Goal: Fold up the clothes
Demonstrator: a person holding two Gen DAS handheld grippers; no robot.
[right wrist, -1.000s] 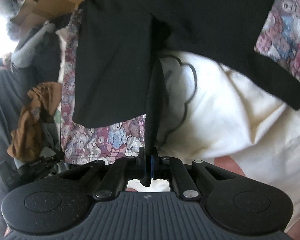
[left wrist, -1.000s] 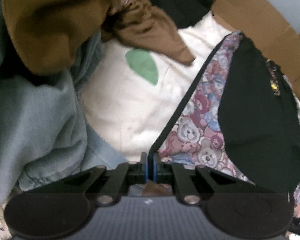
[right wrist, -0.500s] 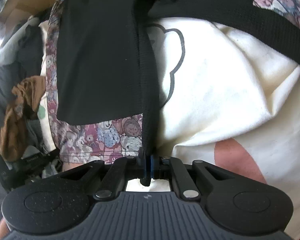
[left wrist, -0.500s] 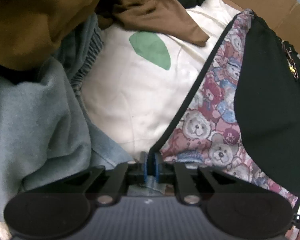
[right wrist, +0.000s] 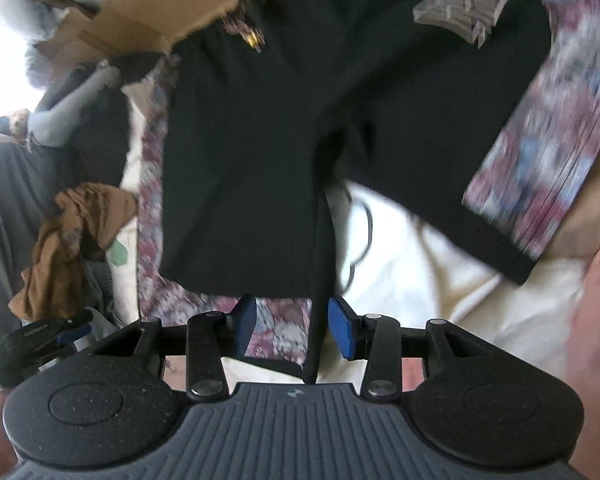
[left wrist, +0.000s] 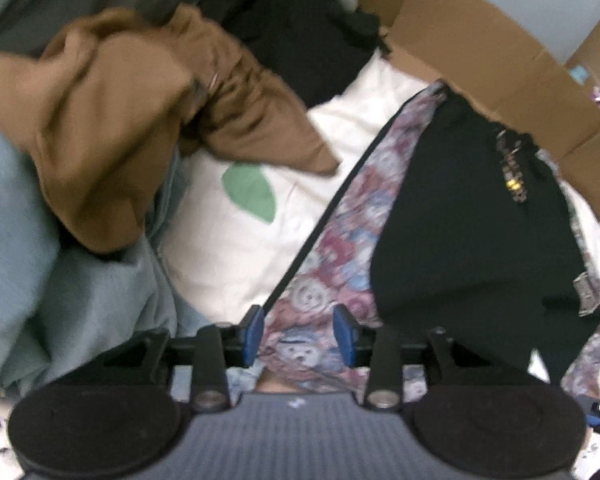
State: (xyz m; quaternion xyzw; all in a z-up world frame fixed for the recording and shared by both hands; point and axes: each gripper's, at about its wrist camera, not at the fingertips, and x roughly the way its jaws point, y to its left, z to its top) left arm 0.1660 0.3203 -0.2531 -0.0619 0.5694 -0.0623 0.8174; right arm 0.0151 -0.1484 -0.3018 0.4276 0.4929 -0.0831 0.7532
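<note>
Both hand-held grippers, left (left wrist: 299,330) and right (right wrist: 292,326), have just been opening, blue pads spread around the bear-print, black-lined fabric garment (left wrist: 340,240).

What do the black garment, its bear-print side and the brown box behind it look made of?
Black garment: seemingly a matte knit; a fine ribbed grain shows, no sheen.
Bear-print fabric: looks like soft printed cloth, drapes and creases; weave too blurred to tell.
Box: corrugated cardboard by its dull brown face and creased flaps.
</note>
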